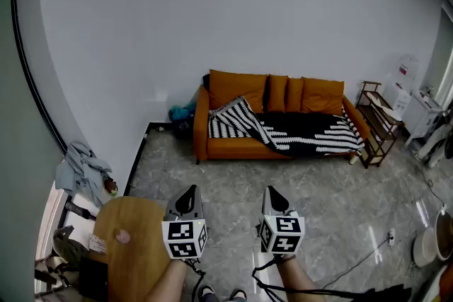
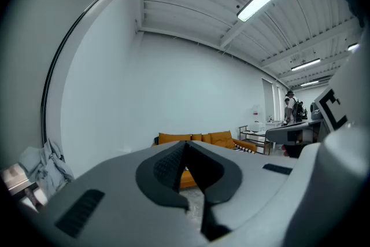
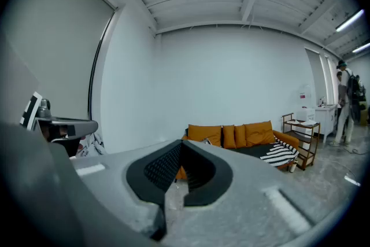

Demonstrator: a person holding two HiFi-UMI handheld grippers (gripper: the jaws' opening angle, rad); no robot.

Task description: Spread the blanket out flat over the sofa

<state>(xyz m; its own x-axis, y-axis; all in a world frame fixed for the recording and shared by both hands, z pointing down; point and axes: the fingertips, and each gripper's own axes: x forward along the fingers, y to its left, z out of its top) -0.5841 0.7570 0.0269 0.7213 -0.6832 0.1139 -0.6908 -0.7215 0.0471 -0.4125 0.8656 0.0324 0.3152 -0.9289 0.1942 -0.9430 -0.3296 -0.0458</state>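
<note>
Sofa (image 1: 241, 148) sits at 12 o'clock, well apart from me across the floor (image 1: 233, 187). Blanket (image 1: 304, 132) lies rumpled on its seat. It is humped up toward the 9 o'clock end and flatter toward 3 o'clock, with part draped over the front edge. Not spread yet.

My left gripper (image 1: 188, 193) and right gripper (image 1: 272, 194) hang low near my body, each with jaws pressed together and nothing between them.

Step in hand, as I judge it, is the approach. To do it well:
- Walk in square to the seat.
- Part both jaws on arrival.
- Pinch the bunched 9 o'clock edge at two separated points.
- Lift it clear of the cushions (image 1: 287, 92).
- Pull evenly so the stripes lie straight.
</note>
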